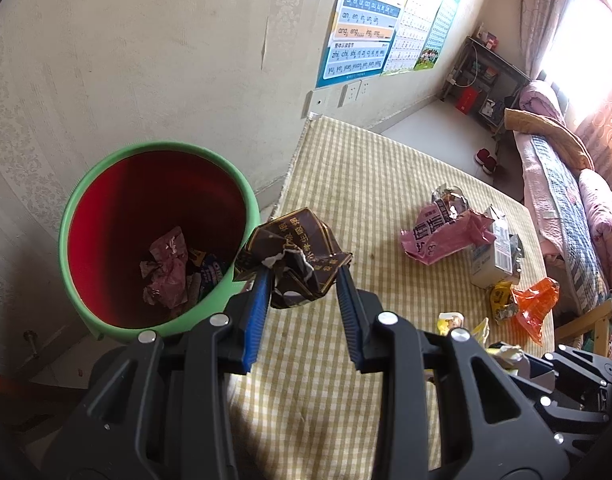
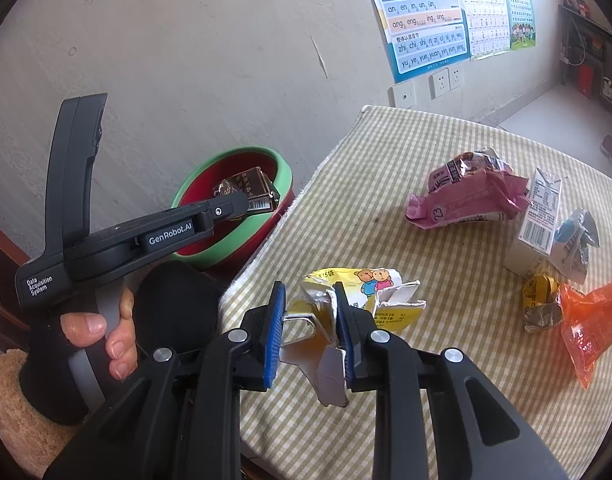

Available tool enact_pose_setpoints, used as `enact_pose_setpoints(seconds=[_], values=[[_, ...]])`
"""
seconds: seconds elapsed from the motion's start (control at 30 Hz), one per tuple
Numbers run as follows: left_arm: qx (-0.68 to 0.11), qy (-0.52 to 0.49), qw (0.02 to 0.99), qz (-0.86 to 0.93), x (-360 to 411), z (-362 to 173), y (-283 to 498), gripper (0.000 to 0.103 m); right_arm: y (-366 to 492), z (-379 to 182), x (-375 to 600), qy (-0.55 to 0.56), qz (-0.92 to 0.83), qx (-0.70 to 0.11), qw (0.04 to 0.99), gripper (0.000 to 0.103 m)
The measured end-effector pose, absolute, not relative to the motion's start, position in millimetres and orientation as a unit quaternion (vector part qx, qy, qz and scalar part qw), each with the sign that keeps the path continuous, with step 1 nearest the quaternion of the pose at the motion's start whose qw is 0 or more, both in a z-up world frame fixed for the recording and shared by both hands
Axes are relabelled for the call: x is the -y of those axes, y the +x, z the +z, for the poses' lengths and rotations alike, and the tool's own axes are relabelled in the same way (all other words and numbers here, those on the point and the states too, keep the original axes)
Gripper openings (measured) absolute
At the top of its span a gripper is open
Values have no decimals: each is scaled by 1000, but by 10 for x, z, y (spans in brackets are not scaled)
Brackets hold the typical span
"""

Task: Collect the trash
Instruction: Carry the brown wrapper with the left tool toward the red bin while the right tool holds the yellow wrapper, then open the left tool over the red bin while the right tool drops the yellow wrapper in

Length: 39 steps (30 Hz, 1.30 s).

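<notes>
My left gripper [image 1: 304, 270] is shut on a crumpled dark brown carton [image 1: 294, 252], held at the rim of the green bin [image 1: 106, 168] with a red inside; several wrappers lie at its bottom. From the right wrist view the same brown carton [image 2: 248, 190] hangs over the bin [image 2: 282, 168], with the left gripper body [image 2: 162, 232] in a hand. My right gripper [image 2: 310, 292] is shut on a torn yellow-and-white carton [image 2: 370, 292] with cartoon bears, just above the checked tablecloth [image 2: 426, 360].
On the table lie a pink wrapper [image 2: 466, 200], a white milk carton [image 2: 540, 220], a blue-and-silver scrap [image 2: 578, 236], a yellow wrapper [image 2: 540, 292] and an orange bag [image 2: 590, 320]. The wall with posters [image 2: 422, 16] stands behind; a bed [image 1: 566, 184] is at the far right.
</notes>
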<state>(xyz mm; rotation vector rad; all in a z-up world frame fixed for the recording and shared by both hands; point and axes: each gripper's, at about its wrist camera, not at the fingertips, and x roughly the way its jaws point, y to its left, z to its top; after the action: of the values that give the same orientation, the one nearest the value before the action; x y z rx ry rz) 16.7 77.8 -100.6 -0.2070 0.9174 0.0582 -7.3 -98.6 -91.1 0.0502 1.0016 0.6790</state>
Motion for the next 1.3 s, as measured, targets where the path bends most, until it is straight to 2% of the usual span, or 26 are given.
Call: enact_pose_setpoints(seconds=[1.0,1.3], values=[[-430,-117,889,102,-1438,-975,101,33,246,-713,129,-26,388,-440,809,24],[-433,-121,884,129,-1741,-1002,116,33,397,-680,-27,-12,392,-439,809,24]])
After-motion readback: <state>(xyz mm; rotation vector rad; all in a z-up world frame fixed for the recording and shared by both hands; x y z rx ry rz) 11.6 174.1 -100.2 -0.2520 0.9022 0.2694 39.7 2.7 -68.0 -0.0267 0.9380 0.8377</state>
